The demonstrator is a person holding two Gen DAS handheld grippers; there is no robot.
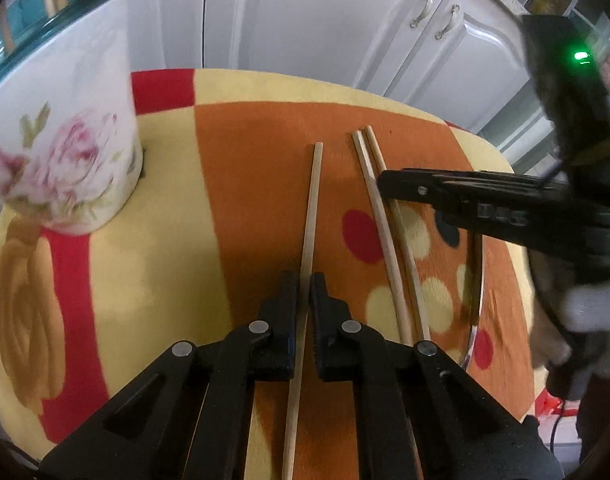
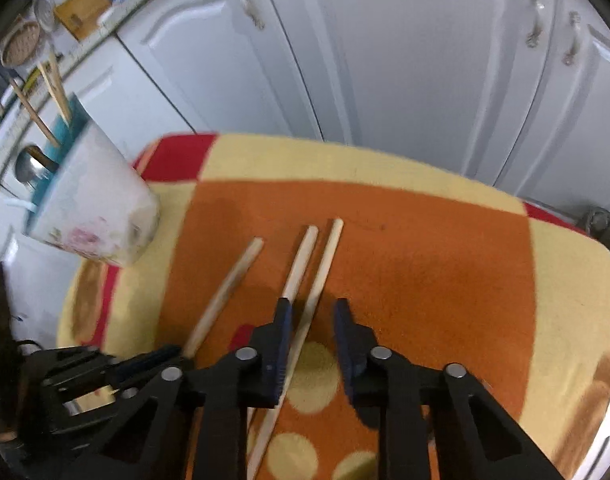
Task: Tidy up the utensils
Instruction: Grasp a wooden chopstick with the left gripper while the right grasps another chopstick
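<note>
Three wooden chopsticks lie on a patterned cloth point(image 1: 265, 160). My left gripper point(image 1: 304, 280) is closed on a single chopstick point(image 1: 311, 208), jaws pressed against it. Two more chopsticks point(image 1: 381, 216) lie side by side to its right. My right gripper point(image 2: 313, 308) is open above that pair; one chopstick point(image 2: 317, 280) runs between its jaws, the other point(image 2: 299, 262) passes under the left jaw. The right gripper shows in the left wrist view point(image 1: 389, 186). A white floral utensil holder point(image 1: 61, 128) stands at the left, with utensils inside point(image 2: 45, 120).
White cabinet doors point(image 2: 405, 60) stand right behind the table. A dark-handled utensil point(image 1: 476, 276) lies at the right cloth edge. A gloved hand point(image 1: 593, 320) holds the right gripper. The counter above carries clutter point(image 2: 81, 4).
</note>
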